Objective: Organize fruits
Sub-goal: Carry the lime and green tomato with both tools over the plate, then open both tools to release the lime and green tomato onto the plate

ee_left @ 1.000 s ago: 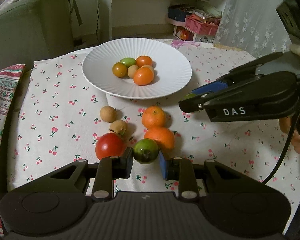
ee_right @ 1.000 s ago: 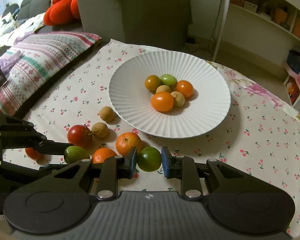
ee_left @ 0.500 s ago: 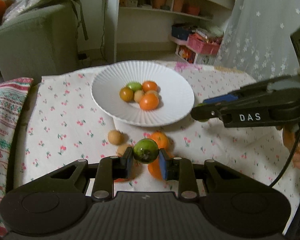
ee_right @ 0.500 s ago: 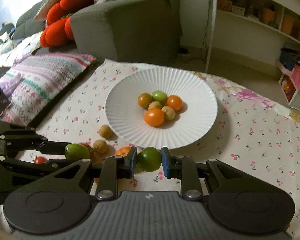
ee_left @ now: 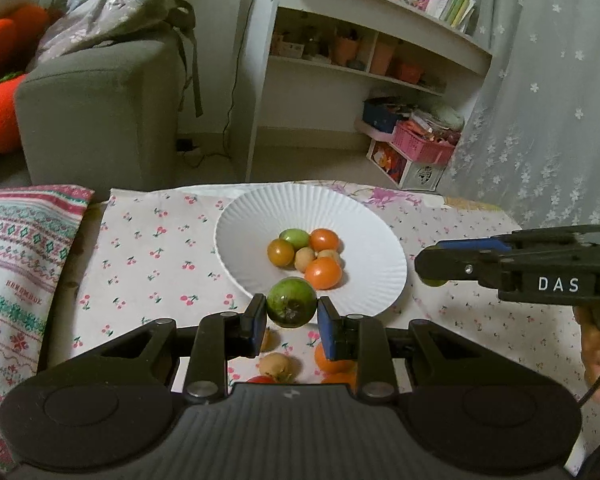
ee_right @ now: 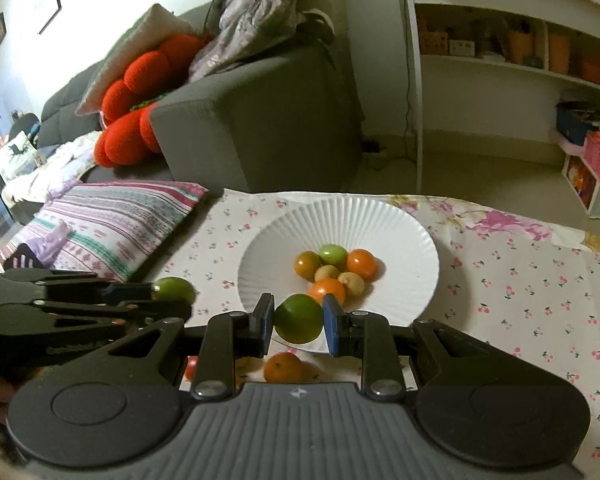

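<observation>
My left gripper (ee_left: 292,322) is shut on a green tomato (ee_left: 291,301) with a dark base, held in the air just in front of the near rim of a white ribbed plate (ee_left: 240,236). My right gripper (ee_right: 298,326) is shut on a lighter green tomato (ee_right: 299,319), also above the plate's (ee_right: 404,236) near rim. On the plate lie several small fruits: an orange tomato (ee_left: 323,273), a green one (ee_left: 294,237) and pale longans. The right gripper shows from the side in the left wrist view (ee_left: 428,270); the left gripper shows in the right wrist view (ee_right: 168,294).
Below the grippers on the cherry-print cloth (ee_left: 148,248) lie a tangerine (ee_right: 283,367), longans (ee_left: 274,364) and a red tomato. A striped cushion (ee_left: 16,248) borders the left side. Behind stand a grey sofa (ee_right: 256,128) and white shelves (ee_left: 360,64). A hand (ee_left: 598,356) holds the right gripper.
Both grippers have risen with their green tomatoes and tipped up toward the plate. The fruit on the cloth has dropped low in both views; more of the room shows.
</observation>
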The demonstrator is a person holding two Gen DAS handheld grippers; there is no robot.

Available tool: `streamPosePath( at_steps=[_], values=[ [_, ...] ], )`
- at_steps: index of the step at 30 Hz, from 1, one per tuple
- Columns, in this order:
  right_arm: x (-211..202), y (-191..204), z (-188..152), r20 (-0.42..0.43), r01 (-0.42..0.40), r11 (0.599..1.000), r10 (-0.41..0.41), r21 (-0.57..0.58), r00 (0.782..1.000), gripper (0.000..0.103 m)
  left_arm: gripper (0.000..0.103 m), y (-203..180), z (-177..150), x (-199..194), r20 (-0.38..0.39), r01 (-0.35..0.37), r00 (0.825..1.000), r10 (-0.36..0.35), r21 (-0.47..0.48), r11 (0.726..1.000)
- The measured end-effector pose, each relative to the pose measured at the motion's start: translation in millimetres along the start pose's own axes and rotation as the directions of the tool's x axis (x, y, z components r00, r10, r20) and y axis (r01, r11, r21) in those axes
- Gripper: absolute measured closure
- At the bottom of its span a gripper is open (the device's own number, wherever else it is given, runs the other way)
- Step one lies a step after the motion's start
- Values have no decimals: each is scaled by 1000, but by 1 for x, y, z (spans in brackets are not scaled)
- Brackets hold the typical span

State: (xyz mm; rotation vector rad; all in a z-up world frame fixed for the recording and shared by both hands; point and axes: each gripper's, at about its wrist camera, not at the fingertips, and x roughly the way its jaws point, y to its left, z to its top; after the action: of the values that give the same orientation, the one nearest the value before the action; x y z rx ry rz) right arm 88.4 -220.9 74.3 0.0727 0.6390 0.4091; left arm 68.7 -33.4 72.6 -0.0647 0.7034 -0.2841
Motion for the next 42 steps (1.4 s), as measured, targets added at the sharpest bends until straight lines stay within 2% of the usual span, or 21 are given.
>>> streamPosePath(
  at_steps=[8, 14, 19, 24, 42],
  values=[
    [5, -11, 3, -10, 59, 997, -59, 42, 998, 80, 89, -2, 7, 17, 24, -20, 1000, 19, 31, 999],
    [21, -21, -3, -62, 100, 993, -96, 66, 993, 80, 89, 1, 10, 36, 13, -28, 1000, 28, 43, 999],
    [39, -18, -5, -85, 122, 992, -119, 33, 989, 80, 89, 0, 11, 54, -6, -11, 1000, 11, 46, 999],
    [56, -15, -10, -95, 148, 989, -149, -15, 984, 80, 89, 0, 5, 71, -25, -27, 999, 28, 71, 997],
    [68, -10, -16, -114, 167, 985, -172, -54, 978, 78, 88, -3, 0, 78, -38, -45, 998, 50, 122, 992]
  ],
)
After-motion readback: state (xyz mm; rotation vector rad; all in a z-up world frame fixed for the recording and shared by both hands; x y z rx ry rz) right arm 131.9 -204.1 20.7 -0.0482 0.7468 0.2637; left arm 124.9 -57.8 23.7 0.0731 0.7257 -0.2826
